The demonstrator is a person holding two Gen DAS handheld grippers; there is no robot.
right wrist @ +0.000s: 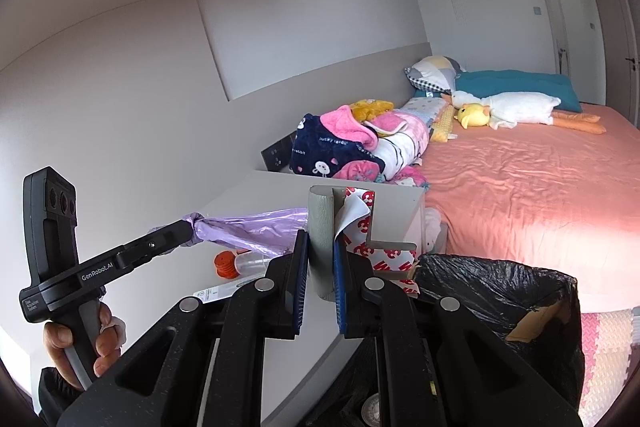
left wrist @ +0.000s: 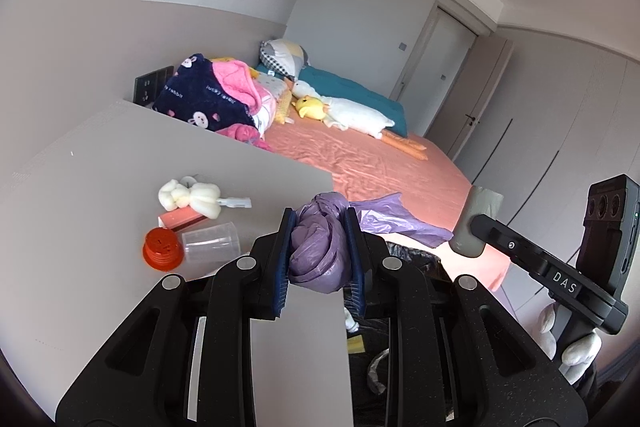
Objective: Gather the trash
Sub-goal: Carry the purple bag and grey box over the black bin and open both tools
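Left gripper (left wrist: 318,247) clamped on a bunched purple bag (left wrist: 316,251) above the grey table (left wrist: 100,163); right gripper (right wrist: 320,267) closed around a grey tube (right wrist: 320,227), beside the black-lined bin (right wrist: 500,291)

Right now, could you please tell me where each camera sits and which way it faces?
Left wrist: on the left gripper, facing across the grey table toward the bed; it grips a crumpled purple plastic bag.
Right wrist: on the right gripper, facing the same bed, gripping a grey cardboard tube; a hand shows.
Shared: bag, tube, orange-sheeted bed.
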